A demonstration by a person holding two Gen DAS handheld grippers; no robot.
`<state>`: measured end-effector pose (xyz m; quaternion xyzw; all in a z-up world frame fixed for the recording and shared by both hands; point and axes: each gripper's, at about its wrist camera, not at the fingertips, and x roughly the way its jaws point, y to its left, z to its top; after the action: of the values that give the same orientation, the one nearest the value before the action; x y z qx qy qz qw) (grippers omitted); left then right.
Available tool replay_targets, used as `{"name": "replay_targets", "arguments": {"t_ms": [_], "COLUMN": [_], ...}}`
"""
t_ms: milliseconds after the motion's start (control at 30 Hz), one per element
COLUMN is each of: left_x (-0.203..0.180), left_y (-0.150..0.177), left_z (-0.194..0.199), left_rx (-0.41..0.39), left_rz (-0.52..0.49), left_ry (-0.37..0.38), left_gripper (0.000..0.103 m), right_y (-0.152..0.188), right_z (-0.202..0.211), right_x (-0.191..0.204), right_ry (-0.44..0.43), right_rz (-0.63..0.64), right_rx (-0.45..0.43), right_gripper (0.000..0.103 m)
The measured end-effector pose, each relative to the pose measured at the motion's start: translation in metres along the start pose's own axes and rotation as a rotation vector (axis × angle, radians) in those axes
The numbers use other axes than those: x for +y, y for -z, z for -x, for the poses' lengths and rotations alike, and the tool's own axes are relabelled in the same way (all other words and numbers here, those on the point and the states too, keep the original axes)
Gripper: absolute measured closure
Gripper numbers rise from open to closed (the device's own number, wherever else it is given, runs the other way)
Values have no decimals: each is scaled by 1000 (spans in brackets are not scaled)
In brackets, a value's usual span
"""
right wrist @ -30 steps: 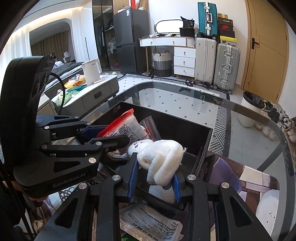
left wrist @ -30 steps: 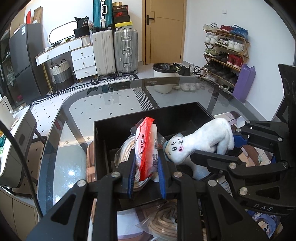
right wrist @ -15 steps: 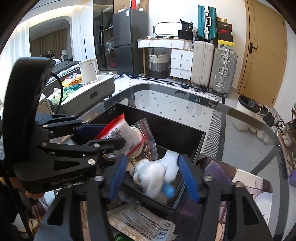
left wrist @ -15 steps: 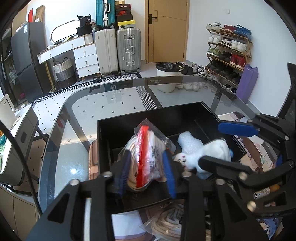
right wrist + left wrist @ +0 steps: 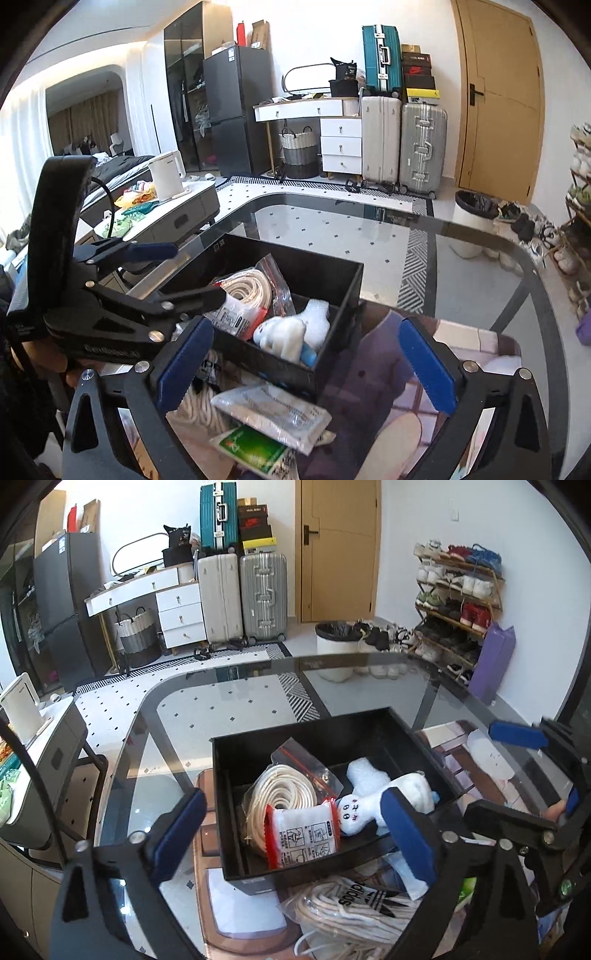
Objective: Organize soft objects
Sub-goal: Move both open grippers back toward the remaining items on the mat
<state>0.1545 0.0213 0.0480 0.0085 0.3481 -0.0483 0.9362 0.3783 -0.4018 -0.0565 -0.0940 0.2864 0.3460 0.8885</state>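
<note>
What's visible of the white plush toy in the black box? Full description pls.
The white plush toy is a small, fuzzy, soft-looking stuffed figure with a face drawn in dark marks and pink on its rounded head, and a bit of blue at its far end. It lies on its side in the black box, head against the red-edged white packet, beside the bagged cord coil. No gripper touches it.

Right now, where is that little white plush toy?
The white plush toy lies inside the black box, on its right side in the left wrist view, beside the red-edged packet.
</note>
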Motion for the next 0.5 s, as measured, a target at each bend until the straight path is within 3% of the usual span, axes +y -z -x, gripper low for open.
{"name": "replay_targets", "arguments": {"t_ms": [500], "left_x": [2], "left_y": [12], "left_z": [43], "left_rx": [-38], "left_rz": [1], "left_ry": [-14], "left_gripper": [0], "right_y": [31], "right_z": [33], "right_x": [-6], "right_ry": [-19], "right_rz": [-72], "right_rx": [17], "right_gripper": [1]}}
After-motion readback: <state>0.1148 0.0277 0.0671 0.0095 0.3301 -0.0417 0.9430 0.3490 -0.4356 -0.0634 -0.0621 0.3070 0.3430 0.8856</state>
